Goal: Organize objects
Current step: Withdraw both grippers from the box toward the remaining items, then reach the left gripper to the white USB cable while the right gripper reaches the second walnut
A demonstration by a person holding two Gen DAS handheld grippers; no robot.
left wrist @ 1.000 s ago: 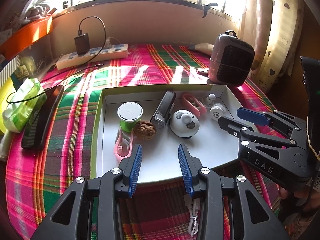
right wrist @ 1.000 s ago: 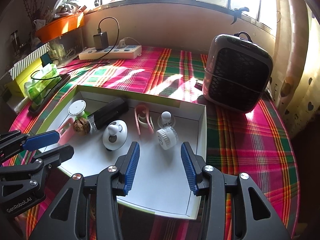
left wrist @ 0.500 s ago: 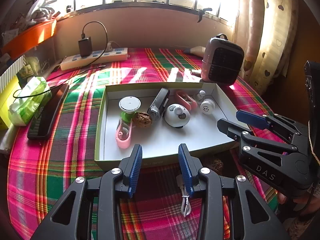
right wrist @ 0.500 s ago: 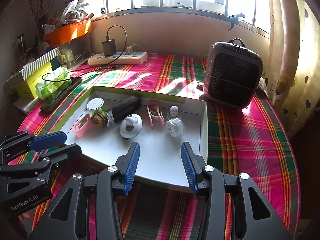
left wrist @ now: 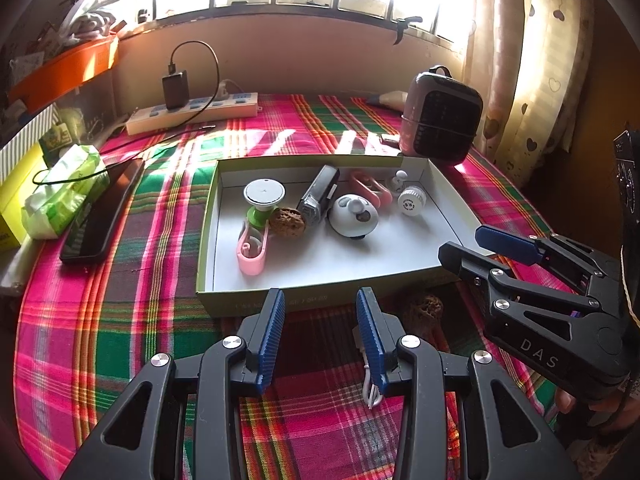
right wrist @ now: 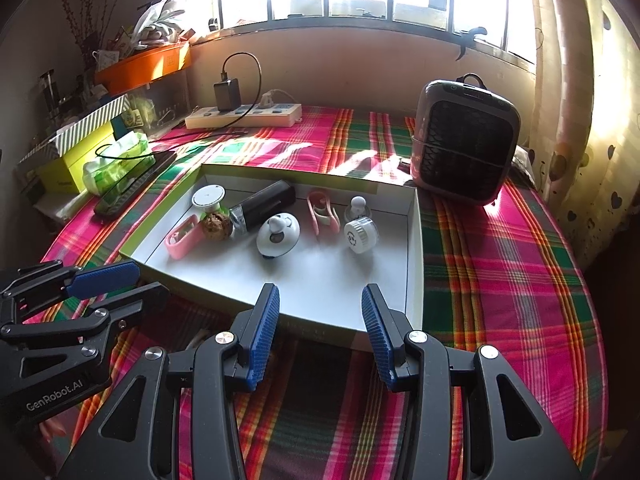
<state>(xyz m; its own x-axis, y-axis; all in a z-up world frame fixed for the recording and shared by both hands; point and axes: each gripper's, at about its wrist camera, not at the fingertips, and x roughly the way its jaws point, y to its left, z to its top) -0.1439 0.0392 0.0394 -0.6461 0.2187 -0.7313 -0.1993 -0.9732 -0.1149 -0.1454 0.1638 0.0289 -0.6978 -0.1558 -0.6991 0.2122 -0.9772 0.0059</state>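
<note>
A shallow white box with a green outside (left wrist: 320,276) (right wrist: 414,264) lies on the plaid cloth. In it are a green-and-white knob (left wrist: 264,196), a walnut (left wrist: 287,222) (right wrist: 216,224), two pink clips (left wrist: 253,248) (right wrist: 322,210), a black-and-silver cylinder (left wrist: 318,198), a white dome gadget (left wrist: 354,216) (right wrist: 278,234) and a white round cap (left wrist: 412,201) (right wrist: 360,234). A second walnut (left wrist: 422,308) and a white cable (left wrist: 370,388) lie on the cloth in front of the box. My left gripper (left wrist: 320,320) (right wrist: 150,280) hangs open and empty before the box's near wall. My right gripper (right wrist: 320,312) (left wrist: 460,242) is open and empty at the box's near right corner.
A small heater (left wrist: 440,124) (right wrist: 464,144) stands behind the box on the right. A power strip with a charger (left wrist: 192,114) lies at the back. A dark phone (left wrist: 104,212) and a tissue pack (left wrist: 64,196) lie to the left. A curtain (right wrist: 580,80) hangs on the right.
Both grippers have drawn back from over the box toward the table's near side. The second walnut and more of the white cable have come into view. The jaws kept their width.
</note>
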